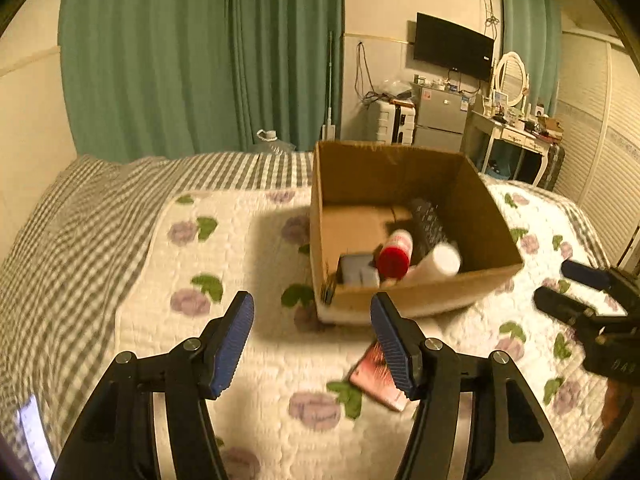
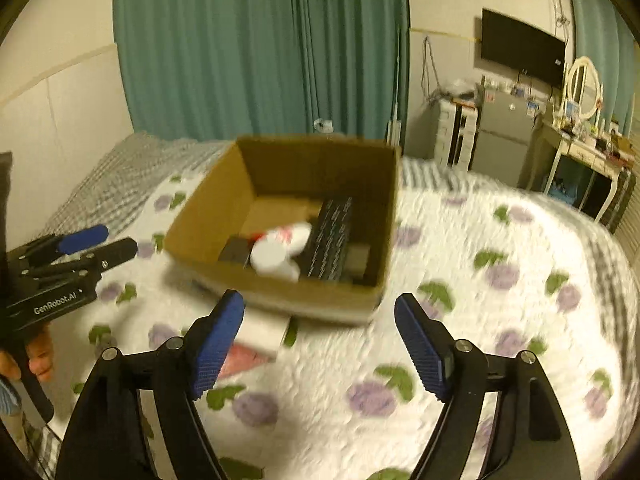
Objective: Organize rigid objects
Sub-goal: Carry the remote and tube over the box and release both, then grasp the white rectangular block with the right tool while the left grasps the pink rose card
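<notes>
An open cardboard box (image 1: 472, 280) stands on the floral quilt (image 1: 260, 360); it also shows in the right wrist view (image 2: 280, 292). Inside lie a red-capped bottle (image 1: 395, 254), a white bottle (image 1: 440, 261), a black keyboard-like slab (image 1: 428, 222) and a grey block (image 1: 358, 270). A pink flat packet (image 1: 374, 376) lies on the quilt in front of the box, beside my left gripper's right finger; it shows in the right wrist view (image 2: 240, 360) under a white box (image 2: 264, 332). My left gripper (image 1: 312, 344) is open and empty. My right gripper (image 2: 320, 348) is open and empty.
Green curtains (image 1: 200, 60) hang behind the bed. A checked blanket (image 1: 80, 220) covers the far left side. A TV (image 1: 452, 46), small fridge (image 1: 440, 116) and dressing table (image 1: 512, 132) stand at the back right. A water jug (image 1: 272, 142) sits behind the bed.
</notes>
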Demonstrator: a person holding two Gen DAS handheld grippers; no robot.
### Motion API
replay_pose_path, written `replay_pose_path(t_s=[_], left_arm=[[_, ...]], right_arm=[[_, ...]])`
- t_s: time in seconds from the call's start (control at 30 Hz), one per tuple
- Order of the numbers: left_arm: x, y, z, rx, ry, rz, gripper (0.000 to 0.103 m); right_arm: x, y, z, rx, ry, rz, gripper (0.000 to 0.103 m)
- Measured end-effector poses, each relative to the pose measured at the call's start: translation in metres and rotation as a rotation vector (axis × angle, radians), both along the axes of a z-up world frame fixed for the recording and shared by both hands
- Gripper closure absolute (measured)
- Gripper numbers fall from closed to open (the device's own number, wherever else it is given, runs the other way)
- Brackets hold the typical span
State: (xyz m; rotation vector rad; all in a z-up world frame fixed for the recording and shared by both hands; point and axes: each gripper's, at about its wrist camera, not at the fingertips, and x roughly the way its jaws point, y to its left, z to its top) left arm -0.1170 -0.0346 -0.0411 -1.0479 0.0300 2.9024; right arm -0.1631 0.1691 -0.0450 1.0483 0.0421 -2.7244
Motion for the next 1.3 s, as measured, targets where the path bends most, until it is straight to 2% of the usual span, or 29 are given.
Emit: replay_pose_path(t_s=[0.1,0.2,0.37,0.53,0.83,0.9,0.93,0.97,1.13,1.3], left_arm=[[0.002,-0.006,-0.024,-0.01,-0.033,0.025,0.039],[-0.001,-0.009,-0.045,-0.054,-0.062,0.063,0.039],[-0.007,-0.009,-0.067,-0.073,-0.083,0.058,0.039],[-0.011,-0.011,-0.077,-0.061,-0.114,0.049,0.039],[-0.013,-0.016,-0.084,-0.043,-0.146,0.057,0.039],[-0.014,-0.014,-0.085,-0.047,-0.151,0.054,0.039],[-0.015,-0.014,-0.086,-0.051,-0.154,0.052,0.039],[-0.015,-0.012,-0.086,-0.055,-0.157,0.049,0.039],[-0.013,-0.002,-0.082,-0.068,-0.154,0.009,0.039],[-0.01,0.022,-0.075,-0.026,-0.163,-0.119,0.039]], right_arm=[[-0.005,-0.014,-0.026,0.025,-0.043,0.018,0.025],[-0.014,-0.024,-0.048,0.042,-0.082,0.031,0.025],[-0.031,-0.034,-0.073,0.045,-0.151,0.027,0.025],[-0.049,-0.043,-0.085,0.034,-0.189,0.037,0.025],[-0.084,-0.049,-0.101,-0.06,-0.264,-0.041,0.025],[-0.088,-0.05,-0.105,-0.062,-0.288,-0.041,0.032],[-0.089,-0.05,-0.107,-0.065,-0.299,-0.036,0.05],[-0.088,-0.049,-0.107,-0.072,-0.306,-0.026,0.053],[-0.069,-0.039,-0.091,-0.06,-0.265,-0.002,0.053],[-0.042,-0.01,-0.063,-0.023,-0.194,-0.02,0.053]])
